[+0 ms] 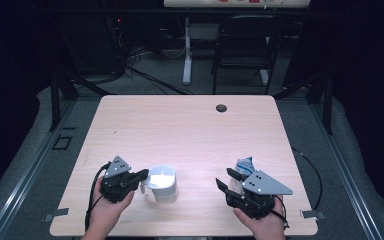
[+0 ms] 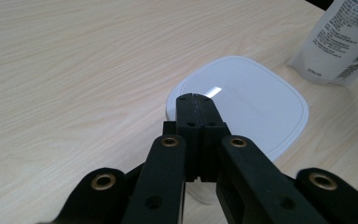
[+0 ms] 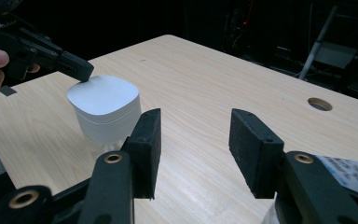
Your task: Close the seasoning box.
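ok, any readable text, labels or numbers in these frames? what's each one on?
None can be quoted.
White pouch: lines of small black print and a barcode-like block, too blurred to read.
White container: faint embossed wording across the lid, not legible.
Board beyond the table: red marks, too small to make out.

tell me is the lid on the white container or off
On. The flat white lid covers the white container; the left tongs, jaws shut together, rest at its edge.
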Demonstrator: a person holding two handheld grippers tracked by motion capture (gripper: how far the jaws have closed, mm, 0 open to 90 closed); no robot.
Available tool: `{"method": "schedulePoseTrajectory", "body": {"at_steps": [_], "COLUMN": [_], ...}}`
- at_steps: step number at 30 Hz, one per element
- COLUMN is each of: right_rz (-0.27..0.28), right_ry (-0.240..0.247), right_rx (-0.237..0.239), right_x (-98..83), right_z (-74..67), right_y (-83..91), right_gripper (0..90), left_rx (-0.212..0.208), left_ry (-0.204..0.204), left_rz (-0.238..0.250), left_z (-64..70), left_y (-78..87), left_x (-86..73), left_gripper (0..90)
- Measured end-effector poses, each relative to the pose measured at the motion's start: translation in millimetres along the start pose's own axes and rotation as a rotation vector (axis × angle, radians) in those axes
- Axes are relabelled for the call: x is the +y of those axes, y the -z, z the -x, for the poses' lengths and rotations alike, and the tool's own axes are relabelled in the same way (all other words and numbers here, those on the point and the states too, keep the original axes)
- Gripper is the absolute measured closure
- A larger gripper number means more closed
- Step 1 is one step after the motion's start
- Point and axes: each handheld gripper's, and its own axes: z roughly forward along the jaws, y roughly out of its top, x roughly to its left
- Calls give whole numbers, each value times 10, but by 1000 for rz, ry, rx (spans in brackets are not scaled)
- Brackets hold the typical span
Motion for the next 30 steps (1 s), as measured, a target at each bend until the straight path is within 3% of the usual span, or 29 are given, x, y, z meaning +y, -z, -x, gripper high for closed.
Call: {"method": "schedulePoseTrajectory", "body": {"at_steps": [9, 17, 30], "right_rz": [-39, -62, -111], "right_ry": [15, 7, -2], "right_rx": [31, 43, 62], "right_x": [6, 3, -38], "right_z": [-50, -63, -37], "right_y": [-266, -414, -641], "right_gripper": [540, 540, 540], "left_rx": [8, 18, 12], "left_ry": [-1, -7, 0], "left_rz": [-8, -28, -15], "left_z": [11, 6, -12], "left_y": [12, 31, 23], "left_x": [-2, 1, -8], "left_gripper": [900, 900, 900]}}
